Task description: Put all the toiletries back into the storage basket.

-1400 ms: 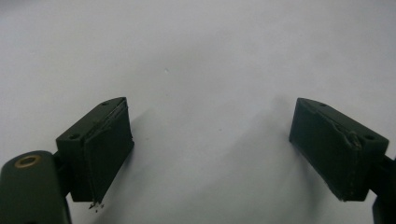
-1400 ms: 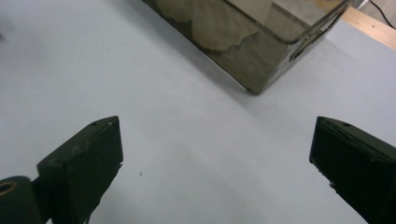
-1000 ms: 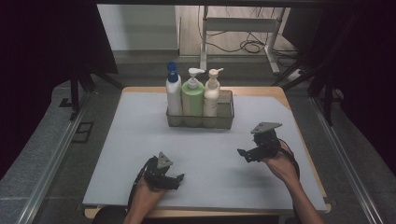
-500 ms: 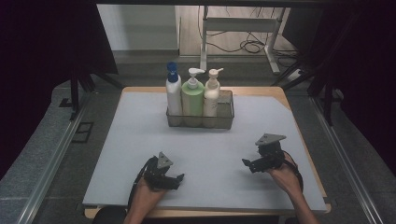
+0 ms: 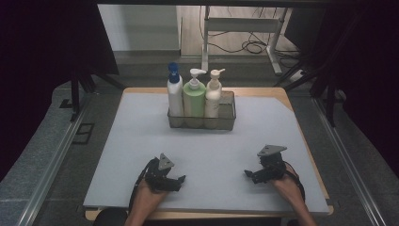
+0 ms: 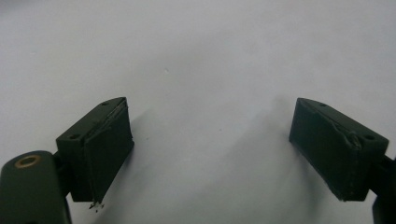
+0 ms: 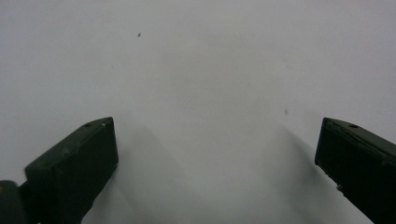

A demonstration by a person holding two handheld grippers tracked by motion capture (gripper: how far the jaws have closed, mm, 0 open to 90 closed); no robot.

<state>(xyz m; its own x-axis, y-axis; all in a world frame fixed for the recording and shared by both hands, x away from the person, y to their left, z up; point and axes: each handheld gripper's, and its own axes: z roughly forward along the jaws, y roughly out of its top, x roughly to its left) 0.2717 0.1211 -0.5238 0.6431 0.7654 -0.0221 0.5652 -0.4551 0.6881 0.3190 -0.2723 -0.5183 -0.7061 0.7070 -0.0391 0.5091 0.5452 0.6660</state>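
A clear rectangular basket stands at the back middle of the pale table mat. In it stand a white bottle with a blue pump, a green bottle with a white pump and a cream bottle, side by side and upright. My left gripper rests low at the front left of the mat, open, jaws wide apart over bare mat. My right gripper sits at the front right, also open, with nothing between its jaws.
A wooden table edge borders the mat. Metal rails run along both sides. Beyond the table lie a white desk frame and cables on the floor.
My right gripper has drawn back toward the front edge and dropped lower onto the mat. The left gripper has stayed where it was.
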